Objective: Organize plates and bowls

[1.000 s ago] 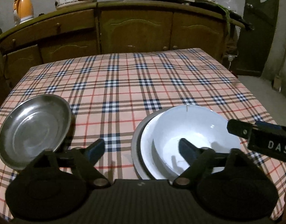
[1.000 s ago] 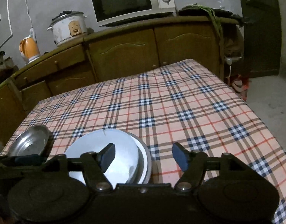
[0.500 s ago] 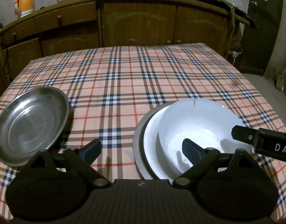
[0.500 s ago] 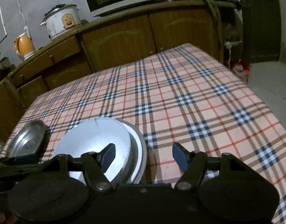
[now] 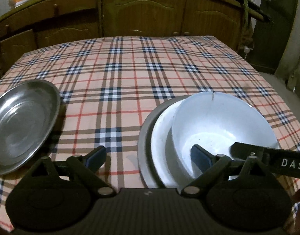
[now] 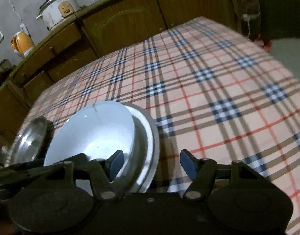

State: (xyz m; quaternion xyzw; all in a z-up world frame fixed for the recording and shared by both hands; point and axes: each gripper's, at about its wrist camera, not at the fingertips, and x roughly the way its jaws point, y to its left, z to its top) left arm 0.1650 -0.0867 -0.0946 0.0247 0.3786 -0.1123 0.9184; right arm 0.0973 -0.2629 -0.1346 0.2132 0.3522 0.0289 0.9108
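Observation:
A white bowl (image 5: 222, 129) sits in a white plate (image 5: 161, 137), which lies on a grey plate (image 5: 145, 137), near the front of the plaid table (image 5: 130, 74). A steel plate (image 5: 22, 125) rests to the left, its far side raised. My left gripper (image 5: 149, 156) is open, with its right finger over the bowl's near side and its left finger over the cloth. My right gripper (image 6: 152, 162) is open and straddles the right rims of the bowl (image 6: 91, 133) and the plates (image 6: 148, 137) without touching them. Its finger (image 5: 267, 155) reaches in from the right.
Brown cupboards (image 5: 142, 13) line the wall behind the table. A rice cooker (image 6: 59, 9) and an orange kettle (image 6: 22, 43) stand on them. The table's right edge drops to the floor by a dark door (image 5: 277, 19). Bare cloth stretches beyond the dishes.
Both grippers have sunk closer to the stacked bowl and plates. The right gripper has rolled, tilting its view, and its left finger now sits over the bowl. No dish has moved.

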